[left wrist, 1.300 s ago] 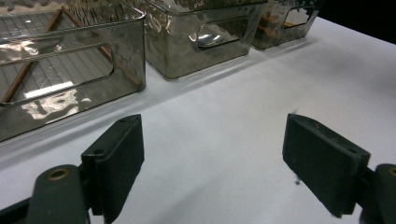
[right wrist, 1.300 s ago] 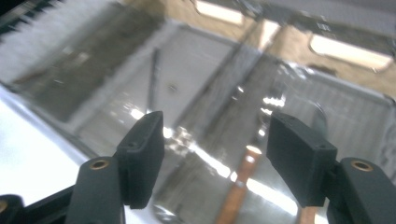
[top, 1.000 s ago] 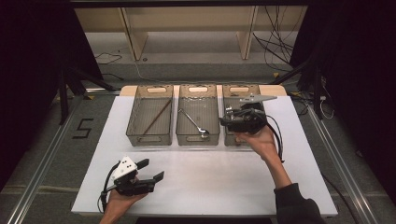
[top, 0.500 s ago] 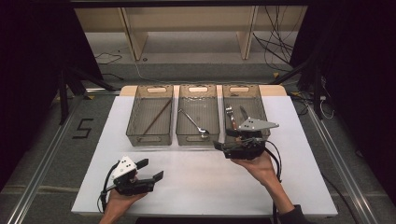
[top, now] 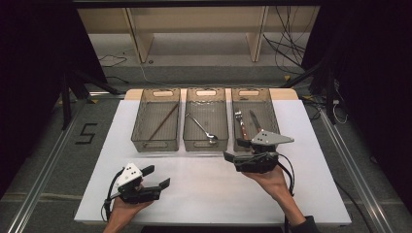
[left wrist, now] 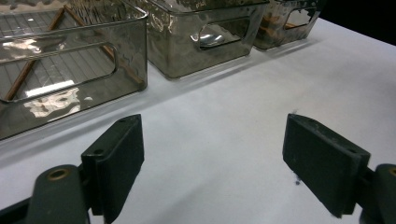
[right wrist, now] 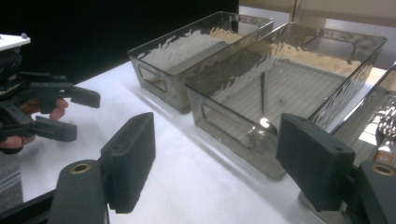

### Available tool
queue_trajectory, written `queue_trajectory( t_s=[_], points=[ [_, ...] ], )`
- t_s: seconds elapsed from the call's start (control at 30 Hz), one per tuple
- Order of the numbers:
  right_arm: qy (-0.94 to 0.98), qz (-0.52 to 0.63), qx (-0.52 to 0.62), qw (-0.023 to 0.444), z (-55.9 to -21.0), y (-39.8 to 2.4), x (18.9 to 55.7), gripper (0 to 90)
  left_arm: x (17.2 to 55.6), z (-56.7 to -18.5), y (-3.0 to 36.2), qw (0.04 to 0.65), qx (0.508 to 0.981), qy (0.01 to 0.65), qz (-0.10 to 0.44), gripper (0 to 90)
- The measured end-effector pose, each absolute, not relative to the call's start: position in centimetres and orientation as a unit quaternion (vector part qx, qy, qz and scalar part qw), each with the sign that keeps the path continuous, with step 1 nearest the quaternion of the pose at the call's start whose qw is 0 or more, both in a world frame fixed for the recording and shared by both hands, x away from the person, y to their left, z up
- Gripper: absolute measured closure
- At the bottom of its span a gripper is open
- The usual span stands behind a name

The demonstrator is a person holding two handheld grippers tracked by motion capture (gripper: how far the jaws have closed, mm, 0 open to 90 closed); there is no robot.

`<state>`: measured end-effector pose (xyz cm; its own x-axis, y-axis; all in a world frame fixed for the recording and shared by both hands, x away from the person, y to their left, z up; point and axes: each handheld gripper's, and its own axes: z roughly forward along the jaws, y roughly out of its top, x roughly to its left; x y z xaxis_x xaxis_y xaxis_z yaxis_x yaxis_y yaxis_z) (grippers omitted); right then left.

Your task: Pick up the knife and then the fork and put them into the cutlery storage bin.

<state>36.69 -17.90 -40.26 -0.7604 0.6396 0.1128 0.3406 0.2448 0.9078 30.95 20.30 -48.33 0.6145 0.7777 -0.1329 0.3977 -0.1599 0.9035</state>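
Nearest, the left gripper (top: 156, 178) and right gripper (top: 227, 157) hover over the white table (top: 214, 194), both with jaws wide and empty, the right's having just been opening. Beyond, the high view shows fork (top: 240, 127) and knife (top: 255, 121) in the right bin (top: 254, 118); the right gripper view cuts them off, showing the spoon (right wrist: 262, 112) instead.

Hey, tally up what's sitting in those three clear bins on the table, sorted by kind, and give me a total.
Chopsticks: 2, in the left bin
Spoon: 1, in the middle bin
Fork: 1, in the right bin
Knife: 1, in the right bin
Total: 5
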Motion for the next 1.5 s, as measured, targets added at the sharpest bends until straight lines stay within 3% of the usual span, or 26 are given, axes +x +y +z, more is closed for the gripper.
queue_trajectory(
  t_s=[1.1, 1.5],
  points=[
    [0.753, 0.558, 0.311, 0.158, -45.5, -22.2, 31.4, 24.0, 30.8, -48.3, 20.3, 0.519, 0.739, 0.395, 0.169, 20.3],
    [0.746, 0.56, 0.322, 0.16, -46.4, -23.0, 31.1, 23.6, 30.8, -48.3, 20.2, 0.52, 0.74, 0.393, 0.166, 20.2]
  ],
)
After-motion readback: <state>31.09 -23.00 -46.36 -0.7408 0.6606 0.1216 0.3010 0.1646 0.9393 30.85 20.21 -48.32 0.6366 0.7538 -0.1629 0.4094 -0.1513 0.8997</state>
